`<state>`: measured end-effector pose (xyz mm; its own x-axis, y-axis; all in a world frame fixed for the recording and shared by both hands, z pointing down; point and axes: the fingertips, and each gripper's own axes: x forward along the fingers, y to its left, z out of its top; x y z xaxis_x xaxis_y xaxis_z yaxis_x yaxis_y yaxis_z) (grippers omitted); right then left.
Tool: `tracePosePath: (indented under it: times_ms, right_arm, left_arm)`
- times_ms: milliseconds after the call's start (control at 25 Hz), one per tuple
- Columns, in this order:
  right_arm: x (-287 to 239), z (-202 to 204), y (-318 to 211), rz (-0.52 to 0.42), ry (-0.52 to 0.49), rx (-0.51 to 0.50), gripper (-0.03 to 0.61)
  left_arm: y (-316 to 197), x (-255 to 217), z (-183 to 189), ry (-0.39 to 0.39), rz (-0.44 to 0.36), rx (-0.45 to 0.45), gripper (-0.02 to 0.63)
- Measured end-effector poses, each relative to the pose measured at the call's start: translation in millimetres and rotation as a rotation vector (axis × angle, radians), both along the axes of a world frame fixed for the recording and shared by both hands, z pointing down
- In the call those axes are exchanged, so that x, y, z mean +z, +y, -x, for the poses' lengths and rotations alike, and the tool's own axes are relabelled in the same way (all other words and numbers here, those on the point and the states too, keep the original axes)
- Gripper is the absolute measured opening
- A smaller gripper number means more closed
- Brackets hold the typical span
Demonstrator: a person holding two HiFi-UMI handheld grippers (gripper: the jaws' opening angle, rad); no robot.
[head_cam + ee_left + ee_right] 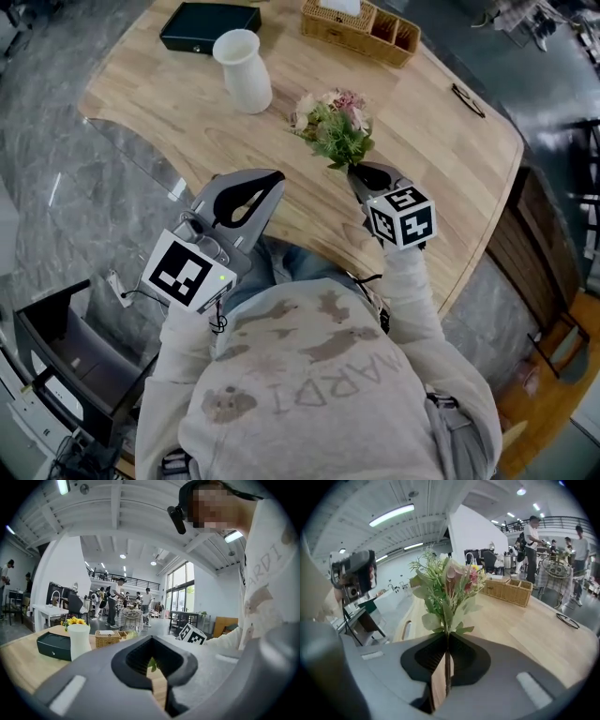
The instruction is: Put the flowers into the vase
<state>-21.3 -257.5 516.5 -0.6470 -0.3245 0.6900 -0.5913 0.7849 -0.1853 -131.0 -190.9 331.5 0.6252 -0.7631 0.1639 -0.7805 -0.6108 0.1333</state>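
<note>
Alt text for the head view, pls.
The right tongs grip a small flower bunch by its stems over a wooden table, seen from above the person. The left tongs are shut and empty beside them; a white vase stands farther back, near a dark box and a wicker basket.

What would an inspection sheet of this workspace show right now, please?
Surface: wooden table, no spills seen.
Job's things: white vase upright on the table; flowers held by the stems.
Clutter: dark box, wicker basket, glasses.
Grippers: right hand-held gripper shut on the flowers; left hand-held gripper shut, nothing in it.
Cables: thin cable by the left hand-held gripper.
Surroundings: grey floor; people in the background.
</note>
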Motion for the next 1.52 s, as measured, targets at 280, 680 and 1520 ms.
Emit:
tracePosePath:
  times_ms: [280, 680, 1520]
  right_arm:
    - [-78, 38, -15, -0.148, -0.23, 0.078, 0.051]
    - [-149, 120, -48, -0.319, -0.384, 0.132, 0.051]
    - [-294, 218, -102, -0.683, -0.563, 0.144, 0.051]
  left_arm:
    - [-23, -2, 12, 0.025, -0.009, 0.126, 0.0]
    - [-54, -14, 59, 0.018, -0.043, 0.274, 0.0]
    - [-88, -22, 128, 0.051, -0.086, 0.396, 0.0]
